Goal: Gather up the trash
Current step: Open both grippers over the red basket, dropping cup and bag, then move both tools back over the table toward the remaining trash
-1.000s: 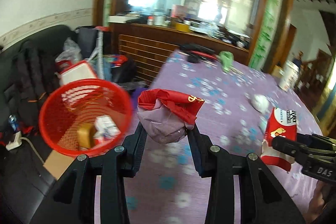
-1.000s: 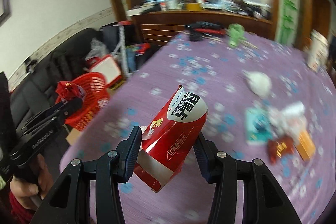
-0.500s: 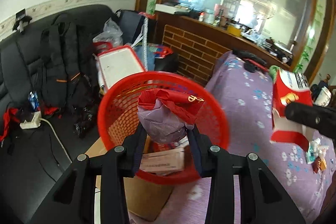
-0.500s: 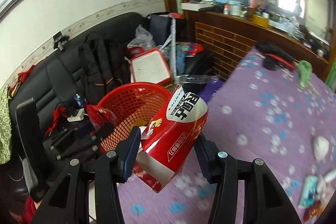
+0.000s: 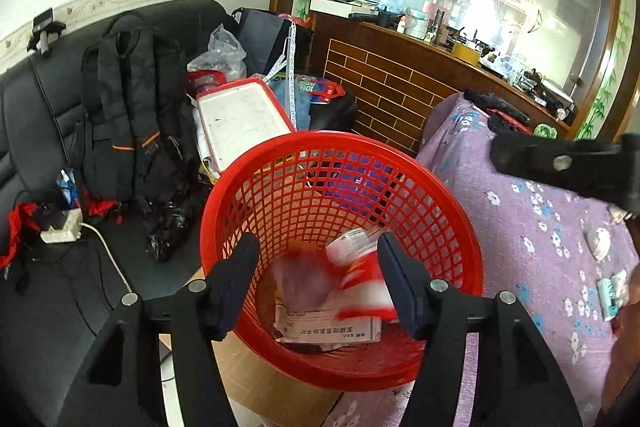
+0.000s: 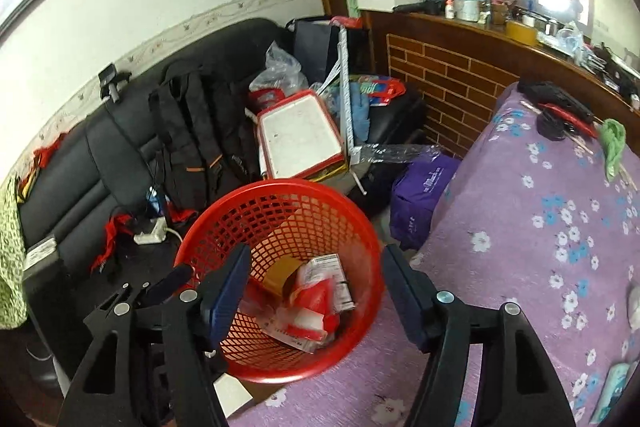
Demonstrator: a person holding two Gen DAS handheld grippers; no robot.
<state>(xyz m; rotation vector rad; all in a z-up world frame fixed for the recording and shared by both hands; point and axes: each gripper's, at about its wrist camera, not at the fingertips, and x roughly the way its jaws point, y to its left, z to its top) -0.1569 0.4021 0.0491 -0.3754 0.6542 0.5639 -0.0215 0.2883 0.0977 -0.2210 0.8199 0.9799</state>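
A red mesh basket (image 5: 452, 223) (image 6: 360, 223) stands beside the purple flowered table. Both grippers hang open and empty right above it. My left gripper (image 5: 316, 279) has the blurred crumpled red wrapper (image 5: 304, 275) below it inside the basket. My right gripper (image 6: 316, 291) is over the red snack bag (image 6: 312, 303), which lies in the basket with other packets and papers (image 5: 328, 327). The right gripper's arm (image 5: 560, 167) shows in the left wrist view and the left gripper's fingers (image 6: 168, 281) in the right wrist view.
The purple flowered tablecloth (image 6: 540, 227) (image 5: 532, 239) lies to the right with small bits of trash (image 5: 598, 243) on it. A black sofa (image 6: 120, 147) with a backpack (image 5: 132, 115), a white tray (image 6: 300, 135) and bags stands behind the basket. A cardboard piece (image 5: 276, 387) lies under the basket.
Both grippers opened over the basket. The crumpled red wrapper and the red snack bag dropped out of the fingers into the basket.
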